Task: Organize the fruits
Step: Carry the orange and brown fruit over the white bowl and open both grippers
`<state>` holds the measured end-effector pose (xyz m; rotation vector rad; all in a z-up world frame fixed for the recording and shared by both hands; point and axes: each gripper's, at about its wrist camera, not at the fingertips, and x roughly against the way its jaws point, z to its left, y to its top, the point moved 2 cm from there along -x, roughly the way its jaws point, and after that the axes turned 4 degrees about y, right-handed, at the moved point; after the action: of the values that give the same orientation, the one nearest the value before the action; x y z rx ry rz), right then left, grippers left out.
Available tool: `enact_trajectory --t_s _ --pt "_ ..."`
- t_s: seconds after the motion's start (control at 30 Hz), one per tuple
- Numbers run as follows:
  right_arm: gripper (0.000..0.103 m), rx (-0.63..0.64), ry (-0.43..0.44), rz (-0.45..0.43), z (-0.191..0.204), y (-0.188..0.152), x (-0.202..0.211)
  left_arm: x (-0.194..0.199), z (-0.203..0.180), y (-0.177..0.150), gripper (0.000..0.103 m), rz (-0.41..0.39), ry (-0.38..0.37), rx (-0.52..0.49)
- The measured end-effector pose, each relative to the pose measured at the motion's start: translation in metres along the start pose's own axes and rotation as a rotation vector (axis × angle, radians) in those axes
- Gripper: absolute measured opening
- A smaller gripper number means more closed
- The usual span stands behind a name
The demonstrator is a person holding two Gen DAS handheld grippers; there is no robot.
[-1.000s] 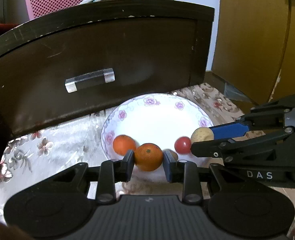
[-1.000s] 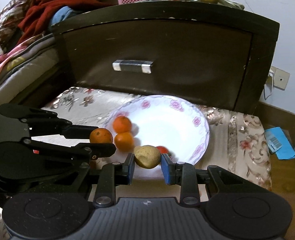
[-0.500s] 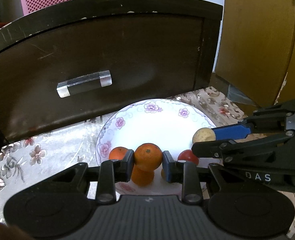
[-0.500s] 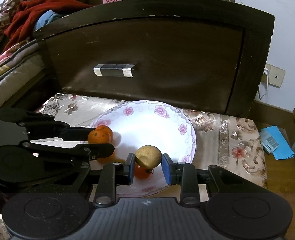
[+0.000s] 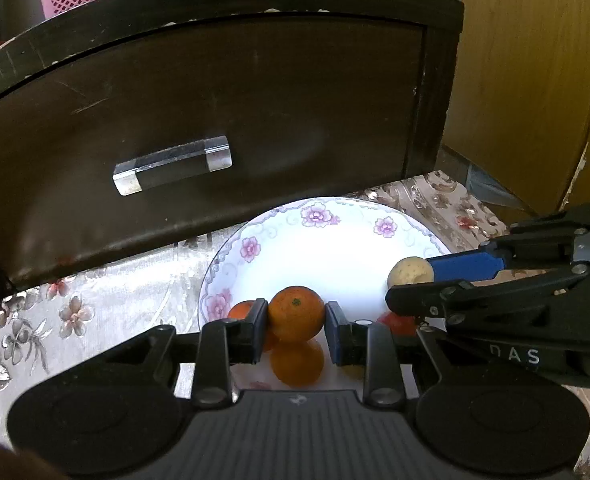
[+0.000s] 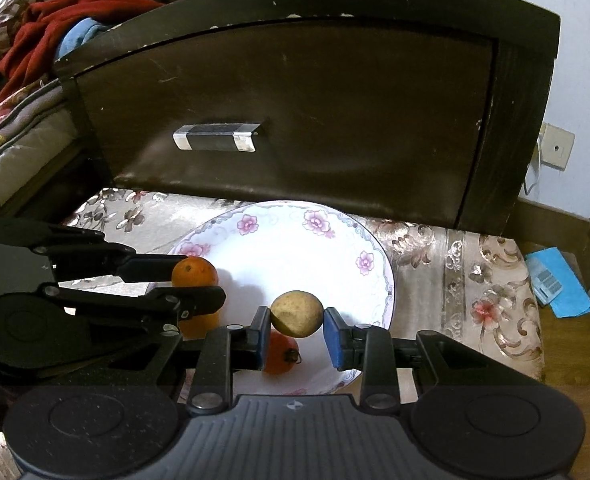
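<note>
The left gripper (image 5: pixel 296 320) has its jaws tight on an orange (image 5: pixel 296 312), held over the near side of the plate (image 5: pixel 327 240). The right gripper (image 6: pixel 295 325) has its jaws tight on a yellow fruit (image 6: pixel 296 313), over a tomato (image 6: pixel 281 356) on the plate.

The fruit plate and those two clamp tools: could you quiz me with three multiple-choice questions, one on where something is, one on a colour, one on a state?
1. Where does the plate stand?
A. in front of the dark drawer
B. inside the pink basket
C. on the red blanket

2. What colour is the fruit in the right gripper?
A. purple
B. yellowish-brown
C. green

3. What is the left gripper doing?
A. hanging empty
B. pulling the drawer handle
C. clamping an orange

Answers: 1 A, the plate sits on the floral cloth just before the drawer front. 2 B, the yellowish-brown fruit sits between the pads. 3 C, both pads press the orange.
</note>
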<state>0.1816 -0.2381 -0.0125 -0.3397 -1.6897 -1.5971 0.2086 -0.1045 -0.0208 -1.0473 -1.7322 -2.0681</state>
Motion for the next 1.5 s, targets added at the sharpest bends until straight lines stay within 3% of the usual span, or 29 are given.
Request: enact_trajectory --t_s 0.73,1.5 --pt "0.027 -0.022 0.006 0.012 -0.005 0.001 -0.009 -0.001 0.0 0.002 0.037 0.005 0.035 -0.007" --pt "0.035 -0.015 -0.004 -0.01 -0.004 -0.001 -0.001 0.011 -0.002 0.007 0.039 -0.014 0.057 -0.017"
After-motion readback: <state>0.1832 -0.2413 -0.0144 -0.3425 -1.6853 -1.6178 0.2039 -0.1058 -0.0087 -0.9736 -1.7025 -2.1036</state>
